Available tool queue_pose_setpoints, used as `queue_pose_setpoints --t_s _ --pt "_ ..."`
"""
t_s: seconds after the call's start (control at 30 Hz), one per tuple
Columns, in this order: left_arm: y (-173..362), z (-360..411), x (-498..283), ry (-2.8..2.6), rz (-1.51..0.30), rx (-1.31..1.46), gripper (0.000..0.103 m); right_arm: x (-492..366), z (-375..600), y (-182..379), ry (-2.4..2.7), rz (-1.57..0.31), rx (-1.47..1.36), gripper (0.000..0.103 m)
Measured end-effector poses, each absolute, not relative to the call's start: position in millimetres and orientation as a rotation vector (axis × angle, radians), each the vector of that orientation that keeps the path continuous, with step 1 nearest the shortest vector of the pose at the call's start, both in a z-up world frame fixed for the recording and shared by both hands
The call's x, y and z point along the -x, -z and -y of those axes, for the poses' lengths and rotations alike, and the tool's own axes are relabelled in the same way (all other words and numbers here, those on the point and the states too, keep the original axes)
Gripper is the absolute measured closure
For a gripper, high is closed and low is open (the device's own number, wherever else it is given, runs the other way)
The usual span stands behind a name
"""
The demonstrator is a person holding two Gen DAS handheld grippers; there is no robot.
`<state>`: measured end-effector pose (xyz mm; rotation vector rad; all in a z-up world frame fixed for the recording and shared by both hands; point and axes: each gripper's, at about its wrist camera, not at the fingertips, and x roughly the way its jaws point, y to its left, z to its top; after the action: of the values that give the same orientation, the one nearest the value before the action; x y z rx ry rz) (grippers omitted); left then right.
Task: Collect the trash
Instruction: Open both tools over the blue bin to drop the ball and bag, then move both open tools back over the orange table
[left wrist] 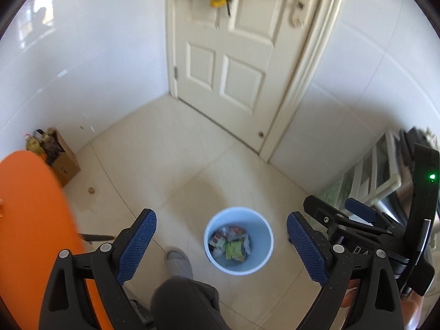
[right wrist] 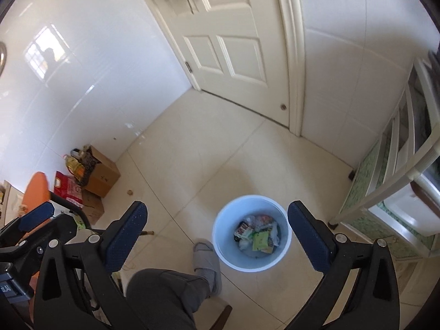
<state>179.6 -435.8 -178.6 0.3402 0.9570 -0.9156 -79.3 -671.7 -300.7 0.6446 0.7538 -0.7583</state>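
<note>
Two grippers hanging high over a tiled floor (left wrist: 176,143), both pointing steeply down. Left gripper (left wrist: 221,238) standing wide apart, blue pads (left wrist: 137,247) bare, nothing between them. Right gripper (right wrist: 217,233) likewise spread wide, holding nothing; seen also from the left wrist, just beside the left one, at the right edge of that view.

Sitting on the floor below, a pale blue bin (left wrist: 238,240), upright, framed between the spread fingers in both views. Lying inside it, trash (left wrist: 231,243): crumpled wrappers, a green-yellow packet on top, white scraps around it, all down at the bottom and well under the rim. No trash showing in either claw.

Standing just beside the bin, on its left in the pictures, a grey slipper (right wrist: 207,264) with a dark trouser leg (right wrist: 162,297) rising toward the cameras. Slipper near the bin wall; touching or not, cannot tell.

Leaning in at the left edge, an orange board (left wrist: 33,220). Sitting against the white wall beyond it, a cardboard box (right wrist: 103,177) with bottles poking out, a red bag (right wrist: 66,188) next to it. Lying on the tiles near the box, one small brown scrap (right wrist: 129,192), well apart from the bin.

Closing off the far corner, a white panelled door (left wrist: 225,77), shut, with blue and yellow items hanging high on it. Running along the right side, white railings (right wrist: 398,170) over a green patterned surface.
</note>
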Motion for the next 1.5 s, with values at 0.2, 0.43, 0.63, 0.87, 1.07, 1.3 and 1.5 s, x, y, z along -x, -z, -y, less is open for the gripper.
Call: queue_pose_setpoints --t_s 0.2,0.43,0.63,0.87,1.07,1.3,1.5 --pt "130 367 -165 0.874 -0.827 -0.248 0.007 56 628 241 0.694 -0.672 -0.555 0.0" --pt "88 273 -147 0.759 -0.702 -0.142 0.003 23 566 181 0.589 -0.589 -0.438 0.0" --pt "64 198 -123 0.636 -0.623 -0.062 0.003 -14 505 146 0.475 -0.543 -0.351 0.0" --pt "43 106 -95 0.505 -0.557 0.04 0.003 -57 433 122 0.352 -0.511 -0.259 0.0" --pt "41 46 -65 0.394 -0.505 0.091 0.003 -84 376 108 0.252 -0.486 -0.181 0.0" --pt "53 -8 -18 0.262 -0.457 0.136 0.002 -101 312 99 0.161 -0.442 -0.087 0.0" --pt "70 -26 8 0.178 -0.461 0.146 0.001 -116 281 103 0.103 -0.434 -0.047 0.0"
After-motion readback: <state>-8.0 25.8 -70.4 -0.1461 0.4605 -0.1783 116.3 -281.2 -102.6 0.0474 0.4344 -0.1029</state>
